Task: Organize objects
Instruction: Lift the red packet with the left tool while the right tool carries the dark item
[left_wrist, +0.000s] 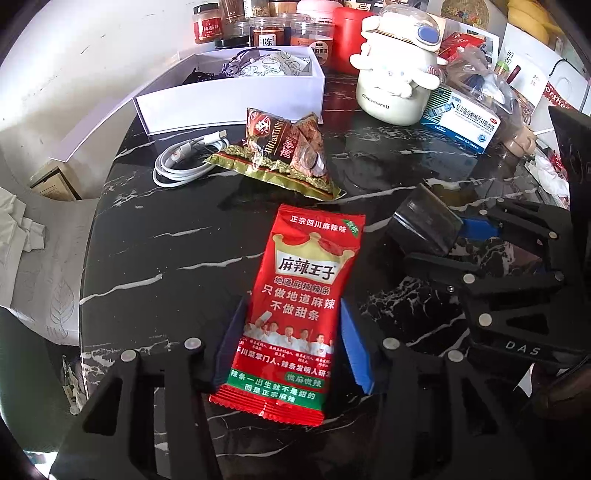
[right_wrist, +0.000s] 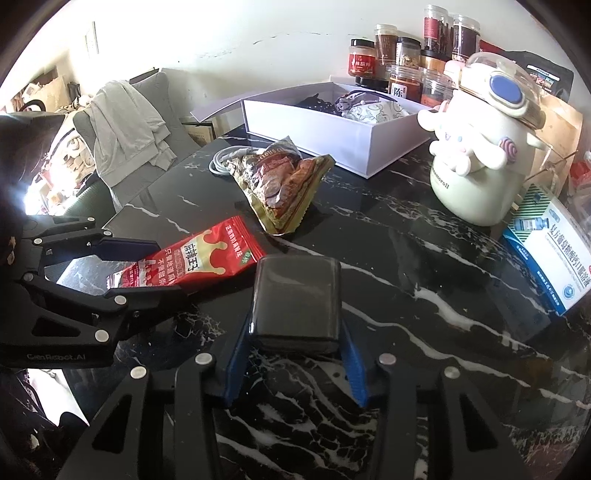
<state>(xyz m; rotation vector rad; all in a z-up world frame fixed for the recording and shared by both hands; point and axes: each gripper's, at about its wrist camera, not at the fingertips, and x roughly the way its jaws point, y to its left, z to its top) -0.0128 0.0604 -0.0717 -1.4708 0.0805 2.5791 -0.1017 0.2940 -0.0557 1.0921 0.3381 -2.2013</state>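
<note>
A red snack packet (left_wrist: 295, 295) lies flat on the black marble table (left_wrist: 166, 258), lengthwise between the blue pads of my left gripper (left_wrist: 292, 302). Both pads touch its long edges near its lower half. In the right wrist view the same packet (right_wrist: 192, 266) sits pinched between the left gripper's fingers (right_wrist: 122, 246). A dark grey rounded case (right_wrist: 295, 299) rests on the table with my right gripper (right_wrist: 295, 324) shut on its two sides. The left wrist view shows that case (left_wrist: 424, 225) at the right, in the right gripper's black fingers.
A gold and brown snack bag (left_wrist: 284, 151) and a coiled white cable (left_wrist: 181, 162) lie beyond the red packet. Behind them stands an open white box (left_wrist: 229, 99). A cream character jar (left_wrist: 397, 74), a medicine carton (left_wrist: 461, 122) and spice jars (left_wrist: 266, 33) crowd the back.
</note>
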